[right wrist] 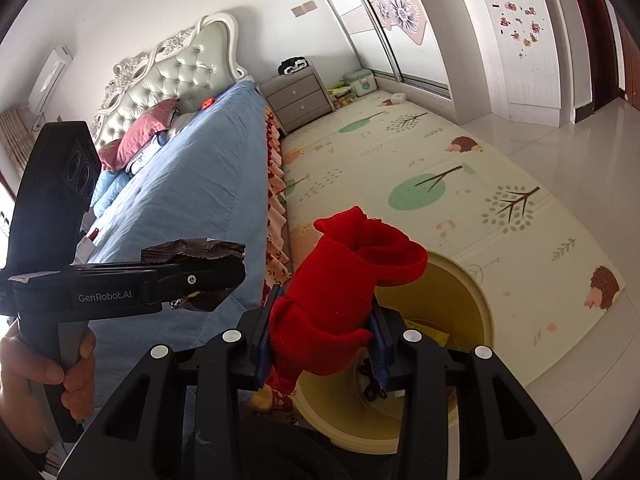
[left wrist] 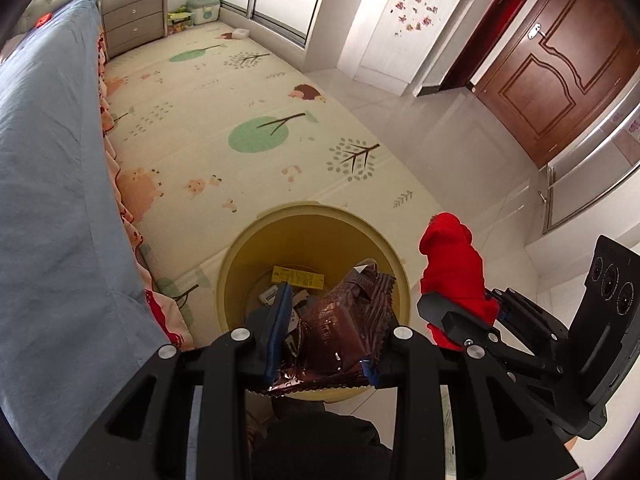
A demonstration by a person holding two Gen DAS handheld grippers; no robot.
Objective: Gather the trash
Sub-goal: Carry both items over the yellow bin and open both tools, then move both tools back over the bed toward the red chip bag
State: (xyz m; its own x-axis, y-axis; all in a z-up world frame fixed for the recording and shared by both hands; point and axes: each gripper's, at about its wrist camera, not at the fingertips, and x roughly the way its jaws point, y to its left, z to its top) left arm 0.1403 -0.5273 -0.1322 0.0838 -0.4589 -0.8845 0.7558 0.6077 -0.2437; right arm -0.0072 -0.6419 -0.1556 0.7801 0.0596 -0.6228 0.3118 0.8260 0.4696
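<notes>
My left gripper is shut on a crumpled dark brown foil wrapper and holds it over the yellow round bin, which has a yellow label and scraps at its bottom. The wrapper also shows in the right wrist view, clamped in the left gripper. My right gripper is shut on a bunched red cloth, held above the near rim of the bin. From the left wrist view the red cloth sits just right of the bin.
A bed with a blue cover runs along the left, close to the bin. A patterned play mat covers the floor beyond. A grey nightstand, wardrobe doors and a brown door stand farther off.
</notes>
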